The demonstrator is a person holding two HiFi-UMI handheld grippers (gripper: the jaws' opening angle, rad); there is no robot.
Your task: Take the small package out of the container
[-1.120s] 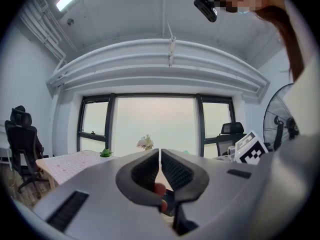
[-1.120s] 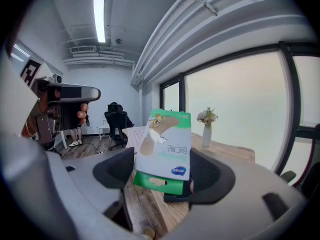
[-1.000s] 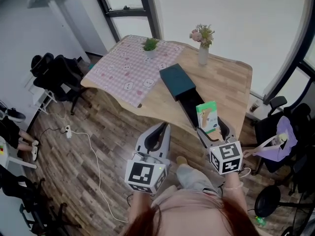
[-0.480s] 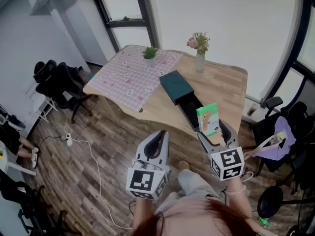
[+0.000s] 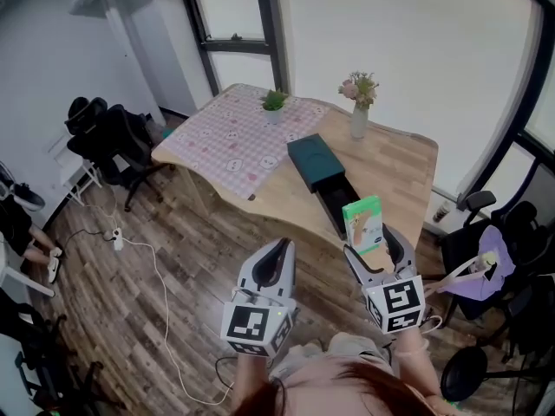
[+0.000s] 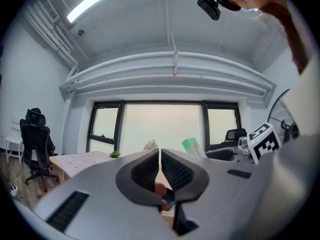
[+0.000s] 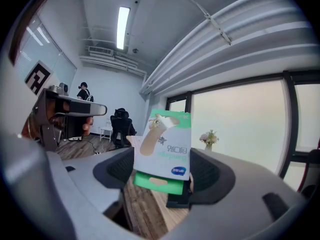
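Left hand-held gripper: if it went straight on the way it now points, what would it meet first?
The left hand-held gripper would likely meet the wooden table at its front edge, near the dark container. Height is unclear; it might pass above the tabletop.

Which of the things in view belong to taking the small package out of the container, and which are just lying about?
Part of the job:
- small package, clamped in the right gripper
- container, its drawer pulled out
- left gripper, shut and empty

Just lying about:
- flower vase, potted plant and pink checked cloth, all on the table
- office chairs on the floor
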